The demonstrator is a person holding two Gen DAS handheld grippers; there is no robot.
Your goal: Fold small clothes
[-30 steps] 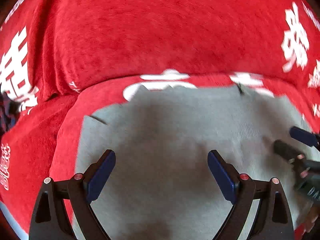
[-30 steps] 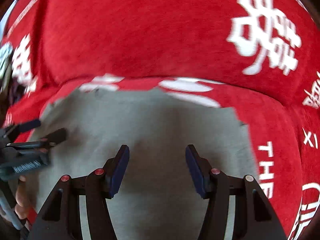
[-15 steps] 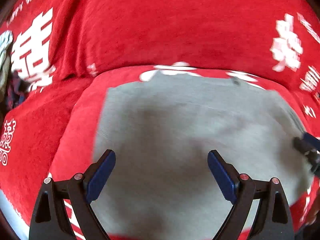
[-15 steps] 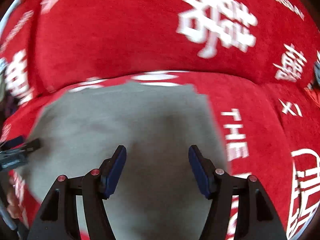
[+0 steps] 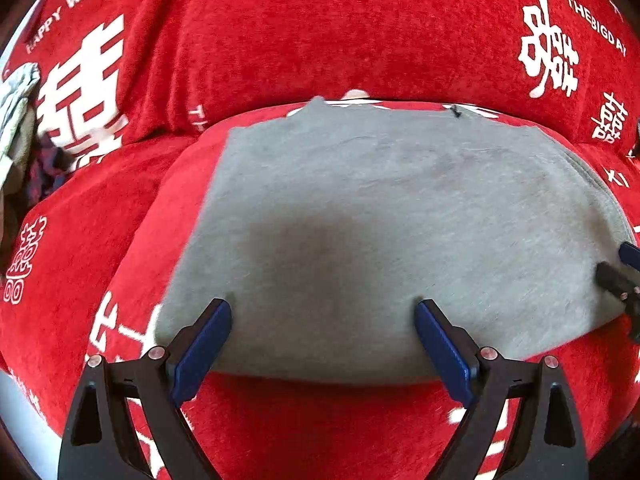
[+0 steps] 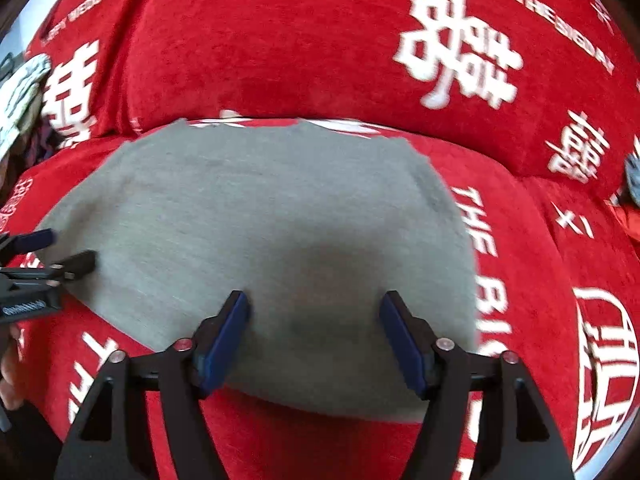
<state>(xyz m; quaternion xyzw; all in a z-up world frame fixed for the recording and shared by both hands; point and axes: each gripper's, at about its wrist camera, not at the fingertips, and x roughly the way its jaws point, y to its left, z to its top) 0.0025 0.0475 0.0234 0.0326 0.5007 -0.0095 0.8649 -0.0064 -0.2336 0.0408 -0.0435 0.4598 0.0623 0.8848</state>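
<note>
Grey garment: it's lying flat and spread out, filling the middle of both views, its near hem running along the lower third of the frame.
Around it: a pale crumpled cloth is bunching at the far left edge of the left view, with something dark and patterned beneath it; nothing is sitting on the garment itself.
Surface: a red plush cover with white characters and lettering is stretching under the garment and rising behind it across the top of the frame.
Left gripper: jaws are standing wide apart with nothing between the blue pads, tips hovering over the garment's near edge at lower centre.
Right gripper: jaws have just been opening and are gaping wide, nothing gripped, tips over the garment's near hem at lower centre.
Cross view: the left gripper's tips are poking in at the left edge of the right view, over the garment's left border.
</note>
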